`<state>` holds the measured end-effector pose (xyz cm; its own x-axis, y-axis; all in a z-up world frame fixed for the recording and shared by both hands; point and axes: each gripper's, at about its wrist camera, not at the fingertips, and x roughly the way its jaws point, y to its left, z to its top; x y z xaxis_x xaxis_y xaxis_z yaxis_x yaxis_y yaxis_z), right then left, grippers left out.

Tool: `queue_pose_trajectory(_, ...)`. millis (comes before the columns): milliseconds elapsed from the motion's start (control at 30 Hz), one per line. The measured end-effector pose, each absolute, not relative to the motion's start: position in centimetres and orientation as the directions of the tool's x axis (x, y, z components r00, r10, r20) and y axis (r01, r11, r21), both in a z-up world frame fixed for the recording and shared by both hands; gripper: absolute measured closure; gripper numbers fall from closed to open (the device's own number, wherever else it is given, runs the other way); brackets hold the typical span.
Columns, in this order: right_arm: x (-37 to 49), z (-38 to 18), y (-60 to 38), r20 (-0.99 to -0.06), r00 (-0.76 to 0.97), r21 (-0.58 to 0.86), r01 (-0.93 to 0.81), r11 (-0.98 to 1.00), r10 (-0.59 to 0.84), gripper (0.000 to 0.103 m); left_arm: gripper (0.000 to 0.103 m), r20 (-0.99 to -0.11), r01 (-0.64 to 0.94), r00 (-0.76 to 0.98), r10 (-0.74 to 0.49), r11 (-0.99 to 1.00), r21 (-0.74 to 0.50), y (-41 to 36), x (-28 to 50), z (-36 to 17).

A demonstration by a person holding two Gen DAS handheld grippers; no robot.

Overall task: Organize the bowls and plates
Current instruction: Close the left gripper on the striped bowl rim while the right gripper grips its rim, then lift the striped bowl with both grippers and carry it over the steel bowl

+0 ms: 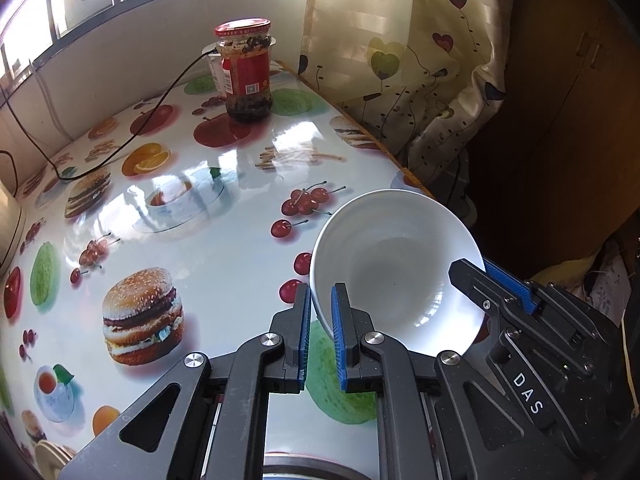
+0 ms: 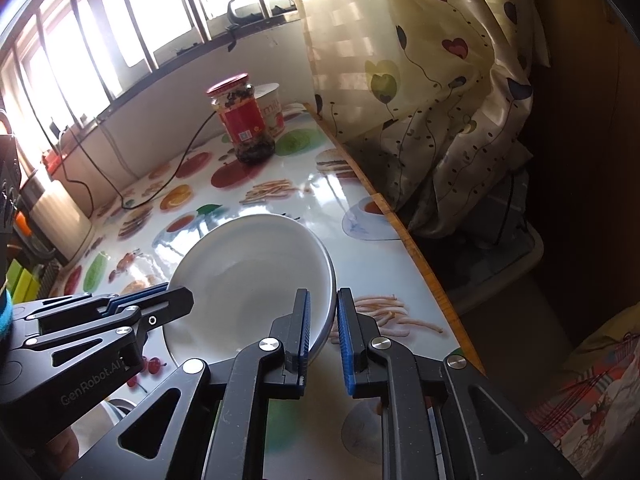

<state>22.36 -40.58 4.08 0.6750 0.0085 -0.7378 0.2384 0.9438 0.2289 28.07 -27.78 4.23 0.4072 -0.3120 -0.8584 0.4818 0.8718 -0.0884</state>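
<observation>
You have one white bowl [image 1: 394, 264] in front of you, and two grippers on it: the left gripper [image 1: 321, 320] and the right gripper [image 2: 323, 326]. Each has two fingers, so you count four blue-padded fingers in all. Behind them you have one jar [image 1: 246, 70] with a red lid, and one white tub [image 2: 272, 110] just behind that jar. You can count one black cable [image 1: 132, 136] trailing over the one table [image 1: 240, 168], and one curtain [image 1: 420, 60] printed with hearts hanging along its far edge
</observation>
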Motion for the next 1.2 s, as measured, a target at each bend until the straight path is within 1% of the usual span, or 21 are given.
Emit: queue_pose_trajectory(1200,15.0,9.9,-34.8,-0.655,0.755,0.227,0.181,0.957,0.013,0.089,0.092,-0.789,0.445,0.477,-0.388,0.88,-0.164,-21.2,22.0,9.0)
